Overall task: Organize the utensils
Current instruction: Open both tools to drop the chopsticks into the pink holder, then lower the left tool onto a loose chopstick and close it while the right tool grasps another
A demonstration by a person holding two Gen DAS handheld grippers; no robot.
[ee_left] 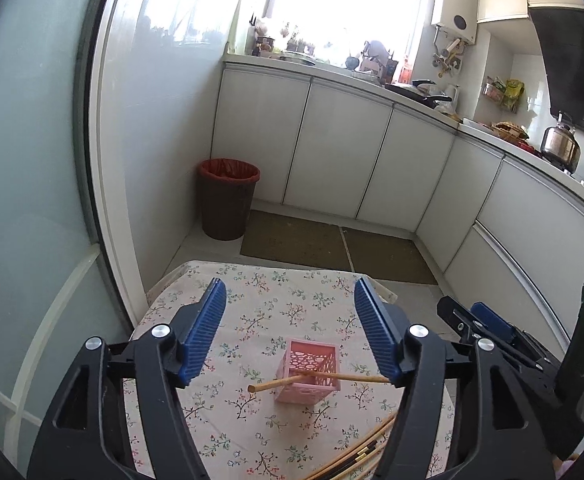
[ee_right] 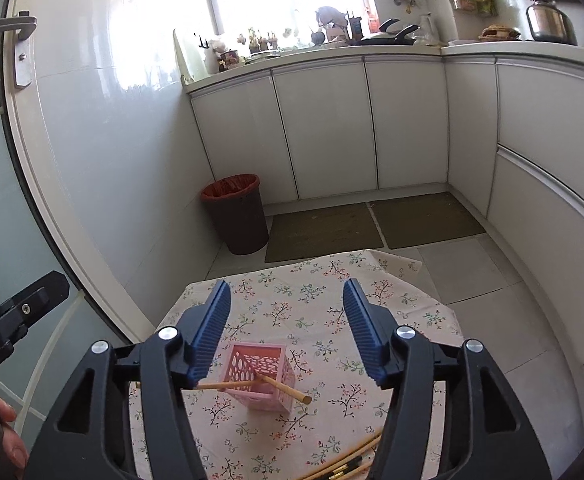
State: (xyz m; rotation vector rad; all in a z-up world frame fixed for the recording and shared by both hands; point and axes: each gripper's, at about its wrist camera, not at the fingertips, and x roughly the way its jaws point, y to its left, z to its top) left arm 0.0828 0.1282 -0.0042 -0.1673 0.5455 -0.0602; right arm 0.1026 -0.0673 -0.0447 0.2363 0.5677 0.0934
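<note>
Our left tongs [ee_left: 288, 328] and right tongs [ee_right: 286, 330] gape empty; loose chopsticks [ee_left: 355, 454] lie lower right, slanting, below the pink basket [ee_left: 308, 372].

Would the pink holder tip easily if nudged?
Probably. The pink holder looks thin and perforated, so likely light. Two chopsticks lean out over its rim, which may lever it sideways. The cloth beneath might let it slide rather than tip.

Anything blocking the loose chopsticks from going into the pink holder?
Nothing stands on the cloth between the loose chopsticks and the pink holder. But two chopsticks already lean crossed over its mouth, partly barring the opening.
</note>
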